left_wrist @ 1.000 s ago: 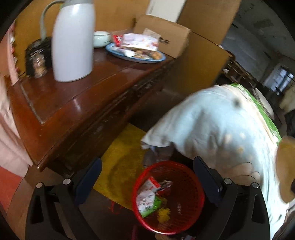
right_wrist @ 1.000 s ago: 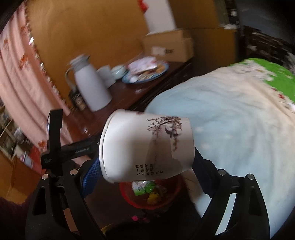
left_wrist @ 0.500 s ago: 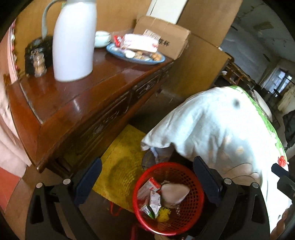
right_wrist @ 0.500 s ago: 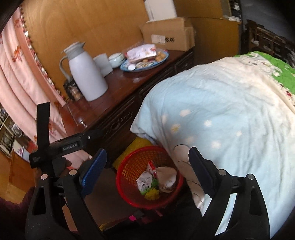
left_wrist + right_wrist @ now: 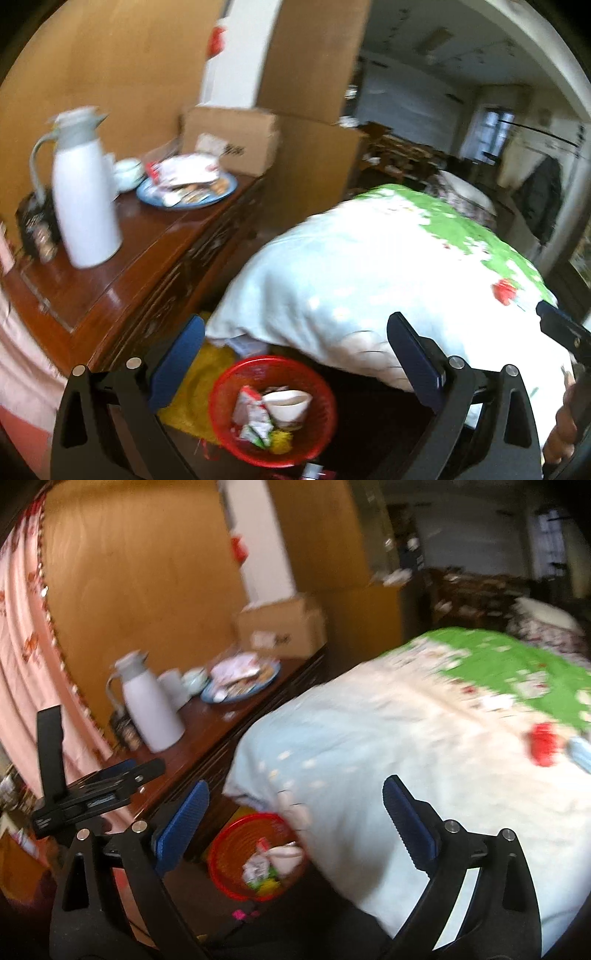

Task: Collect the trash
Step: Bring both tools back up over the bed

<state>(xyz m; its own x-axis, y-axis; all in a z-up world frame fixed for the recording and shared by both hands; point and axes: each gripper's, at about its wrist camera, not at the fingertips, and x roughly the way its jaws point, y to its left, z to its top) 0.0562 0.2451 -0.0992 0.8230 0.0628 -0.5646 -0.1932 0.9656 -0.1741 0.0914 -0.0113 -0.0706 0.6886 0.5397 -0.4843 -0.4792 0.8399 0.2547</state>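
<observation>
A red mesh trash basket (image 5: pixel 225 435) stands on the floor between the wooden sideboard and the bed. In it lie a white paper cup (image 5: pixel 287 404) and several snack wrappers (image 5: pixel 253 415). The basket also shows in the right wrist view (image 5: pixel 225 853), with the cup (image 5: pixel 284 854) inside. My left gripper (image 5: pixel 295 354) is open and empty above the basket. My right gripper (image 5: pixel 295 819) is open and empty, higher up over the bed's edge. A small red item (image 5: pixel 543 742) lies on the bedspread to the right; it also shows in the left wrist view (image 5: pixel 504 290).
A dark wooden sideboard (image 5: pixel 147 236) on the left carries a white thermos jug (image 5: pixel 83 199), a blue plate of snacks (image 5: pixel 186 190) and a cardboard box (image 5: pixel 229 136). A bed with a pale blue and green cover (image 5: pixel 369 266) fills the right. A yellow mat (image 5: pixel 199 373) lies beside the basket.
One second ago my right gripper held the white paper cup; it opened and the cup dropped into the red basket. Both grippers have since lifted and swung right, towards the bed.
</observation>
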